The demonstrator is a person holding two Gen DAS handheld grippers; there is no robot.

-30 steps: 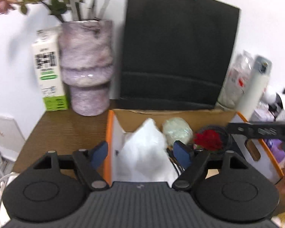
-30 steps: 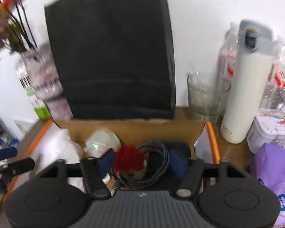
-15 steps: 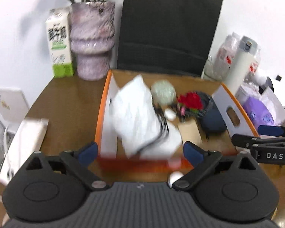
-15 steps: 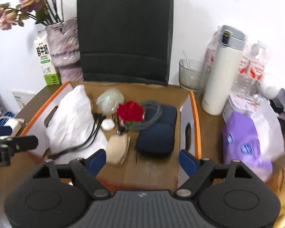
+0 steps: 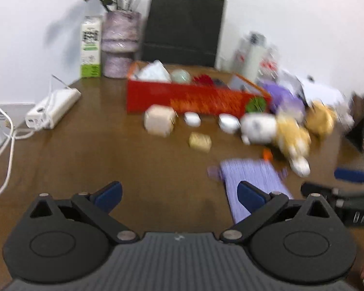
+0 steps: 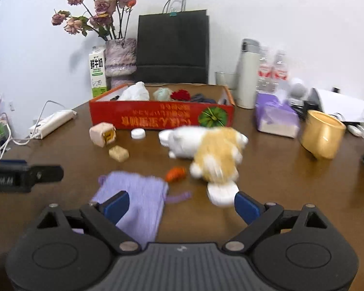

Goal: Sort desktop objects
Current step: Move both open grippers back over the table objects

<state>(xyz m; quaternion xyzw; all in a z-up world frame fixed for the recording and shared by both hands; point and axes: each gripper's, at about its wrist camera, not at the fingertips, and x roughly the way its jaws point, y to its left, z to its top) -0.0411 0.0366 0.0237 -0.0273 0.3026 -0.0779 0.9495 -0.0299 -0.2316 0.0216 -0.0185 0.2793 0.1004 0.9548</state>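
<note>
Right wrist view: right gripper (image 6: 180,205) spread wide, carrying nothing; left gripper (image 5: 179,194) likewise. Red box (image 6: 162,118) at 12 o'clock already holding several items. Still lying on counter (image 6: 279,181): plush toy (image 6: 206,149), purple pouch (image 6: 136,203), cube (image 6: 102,133), white cap (image 6: 138,133).

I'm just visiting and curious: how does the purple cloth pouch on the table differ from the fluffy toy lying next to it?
The pouch is flat and lilac all over; the plush toy is bulky, white and tan. The pouch has a drawstring trailing from its side; the toy has none. The pouch lies partly under the right gripper, while the toy sits farther out, nearer the red box. Both are soft things lying loose on the table, outside the box.
</note>
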